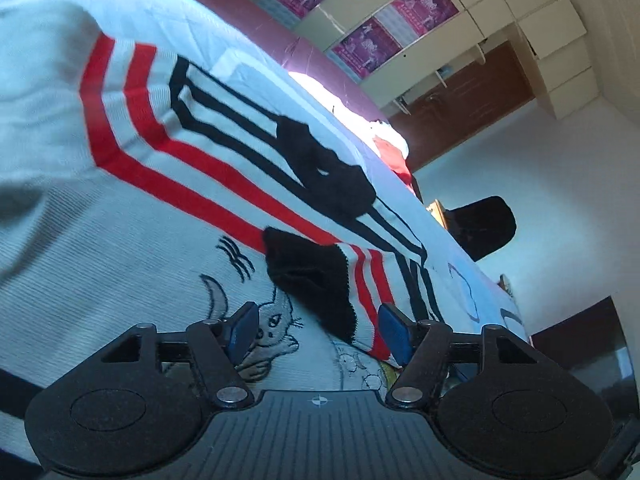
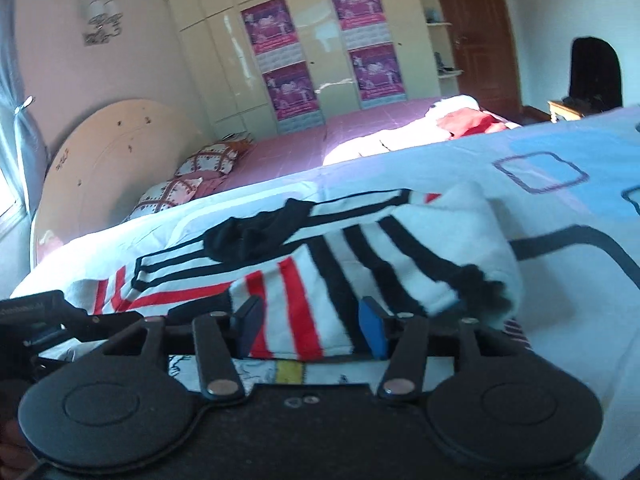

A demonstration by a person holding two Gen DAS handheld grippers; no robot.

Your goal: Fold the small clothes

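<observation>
Now your sweater (image 1: 168, 128) lies spread on the bed (image 2: 560, 216), sleeves folded in, and both the left gripper (image 1: 320, 330) and right gripper (image 2: 310, 330) stand parted, holding nothing; next, pinch the hem and fold upward.

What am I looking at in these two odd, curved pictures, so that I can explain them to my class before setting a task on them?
No robot here: a person holds a two-finger gripper in each hand, each with a wide-angle camera looking along its fingers, hence the curved look. One picture is from the left gripper, the other from the right gripper. The black parts with blue pads at the bottom are the grippers themselves. On a bed sheet lies a small white knitted sweater with red and black stripes, black cuffs and a stitched cat. A sleeve is folded across it. Both grippers stand open with knit between the pads, which do not press on it, so nothing is held.
</observation>
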